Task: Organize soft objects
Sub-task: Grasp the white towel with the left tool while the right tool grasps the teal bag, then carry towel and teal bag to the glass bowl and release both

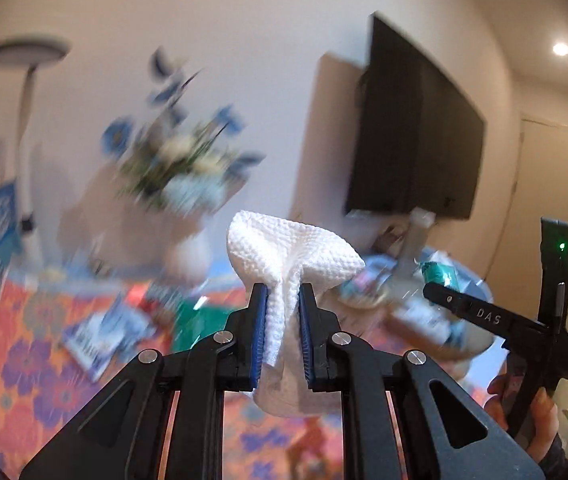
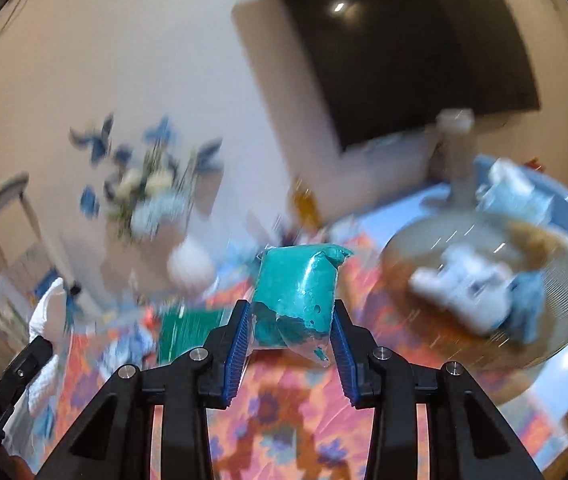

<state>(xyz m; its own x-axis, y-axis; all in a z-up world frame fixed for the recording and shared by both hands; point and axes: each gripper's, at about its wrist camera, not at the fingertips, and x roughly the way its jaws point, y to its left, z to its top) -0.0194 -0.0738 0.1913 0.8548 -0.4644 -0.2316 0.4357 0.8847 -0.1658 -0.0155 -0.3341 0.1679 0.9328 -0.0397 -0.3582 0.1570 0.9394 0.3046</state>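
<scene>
Okay, left gripper [image 1: 281, 300] pinches white cloth [image 1: 284, 256]; right gripper [image 2: 290, 328] clamps teal bag [image 2: 296, 284], both lifted above floral tablecloth [image 2: 284, 400].

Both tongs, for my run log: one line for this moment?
left tongs: shut on white cloth | right tongs: shut on teal bag | both held above floral mat

Plain cream walls [image 1: 211, 20] close the room, and a large black flat screen [image 1: 416, 128] hangs on one — tilted in both views. A recessed ceiling light [image 1: 560, 49] glows above a pale closed door [image 1: 552, 200]. A white floor lamp with a round head [image 1: 27, 56] stands left of a blurred bouquet of blue and cream flowers [image 1: 179, 160]. The surface wears an orange cloth with purple flowers [image 2: 296, 412].
</scene>
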